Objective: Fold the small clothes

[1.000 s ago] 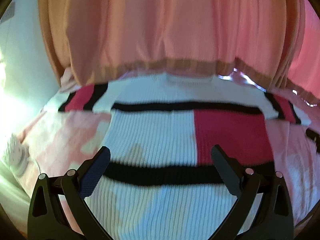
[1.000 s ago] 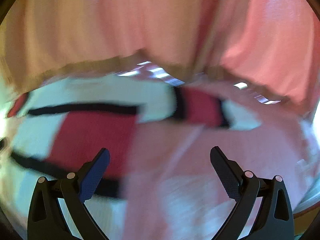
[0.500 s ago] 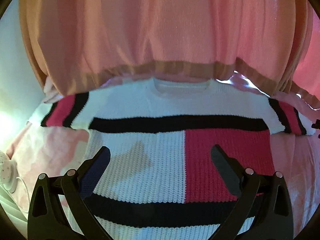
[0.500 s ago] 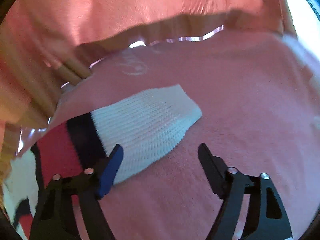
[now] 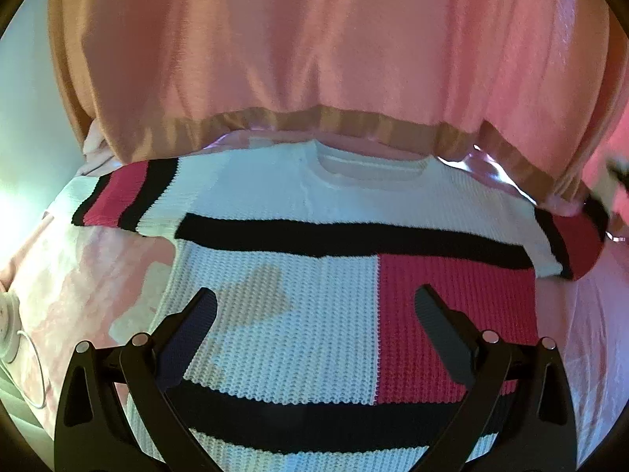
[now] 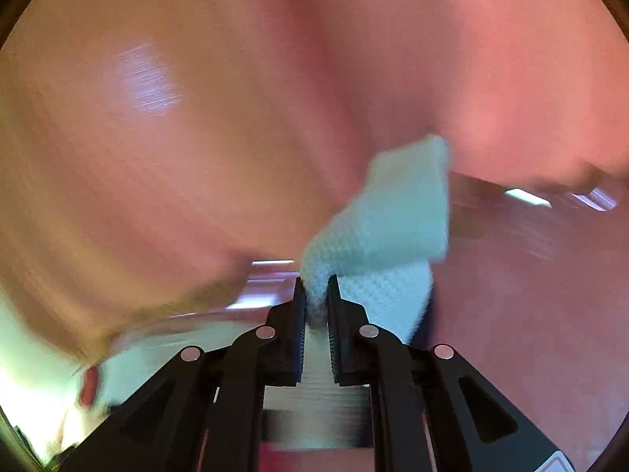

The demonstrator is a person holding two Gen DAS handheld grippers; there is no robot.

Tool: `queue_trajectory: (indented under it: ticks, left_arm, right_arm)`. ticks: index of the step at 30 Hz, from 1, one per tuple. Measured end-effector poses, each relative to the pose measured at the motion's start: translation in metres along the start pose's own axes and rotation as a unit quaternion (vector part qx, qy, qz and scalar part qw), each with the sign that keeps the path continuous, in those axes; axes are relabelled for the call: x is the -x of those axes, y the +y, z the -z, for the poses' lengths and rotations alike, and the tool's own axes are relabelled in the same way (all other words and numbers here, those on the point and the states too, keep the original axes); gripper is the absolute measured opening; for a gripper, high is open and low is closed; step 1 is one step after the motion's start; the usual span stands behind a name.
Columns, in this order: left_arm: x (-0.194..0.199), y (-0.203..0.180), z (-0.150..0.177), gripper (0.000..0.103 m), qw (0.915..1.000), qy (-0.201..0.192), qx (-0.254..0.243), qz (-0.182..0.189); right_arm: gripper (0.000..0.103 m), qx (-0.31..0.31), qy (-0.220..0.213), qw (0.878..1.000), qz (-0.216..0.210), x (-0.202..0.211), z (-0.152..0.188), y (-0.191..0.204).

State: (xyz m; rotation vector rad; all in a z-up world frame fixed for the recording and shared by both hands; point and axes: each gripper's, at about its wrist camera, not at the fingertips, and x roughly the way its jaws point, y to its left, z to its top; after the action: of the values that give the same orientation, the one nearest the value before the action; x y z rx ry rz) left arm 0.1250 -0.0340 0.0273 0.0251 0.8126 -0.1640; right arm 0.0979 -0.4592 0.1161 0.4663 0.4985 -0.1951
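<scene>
right claw [image 6: 317, 290] pinches ribbed knit sleeve [image 6: 397, 212].

A bed covered by a pink sheet [image 5: 582, 354] is seen below the left tongs. A knitted sweater [image 5: 298, 314] of white, black and red blocks is spread flat on it, directly under those tongs.

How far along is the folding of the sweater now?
Done: the sweater lies spread flat, front up, on the pink sheet. No fold is visible yet. In hand: the right gripper has just closed on the white sleeve end and holds it up; the left gripper hovers open over the body. Left: fold both sleeves in, then fold the body.
</scene>
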Motion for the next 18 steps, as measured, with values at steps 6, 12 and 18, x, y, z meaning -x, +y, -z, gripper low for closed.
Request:
queue_trajectory:
  ticks: [6, 12, 18]
  left_arm:
    - [0.011, 0.024, -0.005, 0.098, 0.9994, -0.018, 0.030, -0.002]
    - [-0.001, 0.054, -0.015, 0.098, 0.9986, -0.008, 0.053, 0.000]
    - [-0.037, 0.071, -0.030, 0.098, 0.9984, 0.014, 0.054, 0.012]
  right_arm:
    - [0.012, 0.119, 0.092, 0.976, -0.154, -0.068, 0.060, 0.226]
    - [0.018, 0.171, 0.180, 0.951, -0.186, -0.120, 0.148, 0.304]
    - [0.058, 0.196, 0.109, 0.971, -0.080, -0.061, 0.111, 0.221]
